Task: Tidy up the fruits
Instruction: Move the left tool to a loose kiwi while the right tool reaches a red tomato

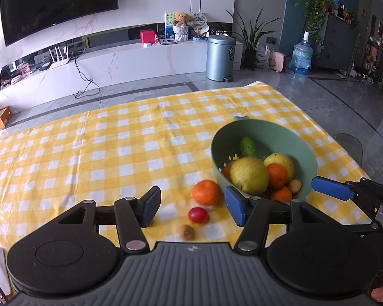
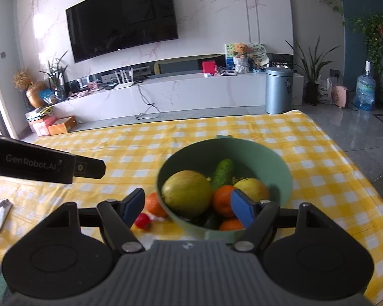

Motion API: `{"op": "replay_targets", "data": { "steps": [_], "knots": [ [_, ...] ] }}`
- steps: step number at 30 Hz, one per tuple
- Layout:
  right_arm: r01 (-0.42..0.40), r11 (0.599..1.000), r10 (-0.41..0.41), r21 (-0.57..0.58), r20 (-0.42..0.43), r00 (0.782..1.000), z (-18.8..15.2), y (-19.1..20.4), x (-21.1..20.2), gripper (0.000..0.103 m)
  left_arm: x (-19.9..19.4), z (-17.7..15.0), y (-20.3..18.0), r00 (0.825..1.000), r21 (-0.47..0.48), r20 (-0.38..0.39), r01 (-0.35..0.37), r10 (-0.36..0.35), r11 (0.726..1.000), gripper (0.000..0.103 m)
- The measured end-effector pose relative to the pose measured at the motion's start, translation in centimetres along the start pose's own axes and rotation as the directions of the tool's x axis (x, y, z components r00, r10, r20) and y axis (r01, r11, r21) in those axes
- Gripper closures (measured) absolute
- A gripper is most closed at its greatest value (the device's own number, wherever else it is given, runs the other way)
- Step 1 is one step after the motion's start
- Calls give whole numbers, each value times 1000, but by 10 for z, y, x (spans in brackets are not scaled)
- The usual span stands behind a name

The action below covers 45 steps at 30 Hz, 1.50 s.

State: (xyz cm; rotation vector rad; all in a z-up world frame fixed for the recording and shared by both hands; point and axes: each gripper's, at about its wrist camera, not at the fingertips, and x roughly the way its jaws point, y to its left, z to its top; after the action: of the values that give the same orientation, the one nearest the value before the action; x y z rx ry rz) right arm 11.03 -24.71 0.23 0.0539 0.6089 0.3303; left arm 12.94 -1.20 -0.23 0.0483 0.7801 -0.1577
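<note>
A green bowl (image 1: 301, 150) (image 2: 273, 168) stands on the yellow checked tablecloth (image 1: 115, 148). It holds a large yellow-green fruit (image 1: 249, 174) (image 2: 187, 193), oranges (image 1: 277, 176) (image 2: 223, 200), a cucumber (image 1: 247, 146) (image 2: 223, 169) and a pear (image 1: 280, 160) (image 2: 252, 188). Left of the bowl lie an orange (image 1: 206, 192) (image 2: 154, 204), a small red fruit (image 1: 198, 215) (image 2: 142, 221) and a small brown fruit (image 1: 187, 232). My left gripper (image 1: 192, 209) is open over these loose fruits. My right gripper (image 2: 187, 206) is open and empty above the bowl's near rim; its finger (image 1: 332, 187) shows in the left wrist view.
A phone-like object (image 2: 1, 213) lies at the table's left edge. Beyond the table are a TV wall, a white cabinet, a grey bin (image 1: 220, 57), plants and a water bottle (image 1: 301, 56). The left gripper's body (image 2: 46, 164) crosses the right wrist view at left.
</note>
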Motion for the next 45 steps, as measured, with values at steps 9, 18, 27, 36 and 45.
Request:
{"op": "replay_targets", "data": {
  "steps": [9,18,27,36,45],
  "knots": [
    [-14,998,11,-54,-59,998,-20,25,15,24,7,-30,31,998,-94,-50,36,-41,995,35],
    [-9,997,0,-71,-132,991,-29,36,39,24,17,-42,55,997,-173,-28,65,-71,983,35],
    [-14,996,1,-89,-139,990,-30,44,60,28,40,-53,76,994,-219,-58,77,-92,973,35],
    [-24,997,11,-76,-168,986,-29,46,85,47,57,-62,100,992,-316,-33,105,-122,943,39],
    [-34,998,24,-52,-196,980,-29,46,99,52,74,-64,101,989,-331,-44,118,-140,936,45]
  ]
}}
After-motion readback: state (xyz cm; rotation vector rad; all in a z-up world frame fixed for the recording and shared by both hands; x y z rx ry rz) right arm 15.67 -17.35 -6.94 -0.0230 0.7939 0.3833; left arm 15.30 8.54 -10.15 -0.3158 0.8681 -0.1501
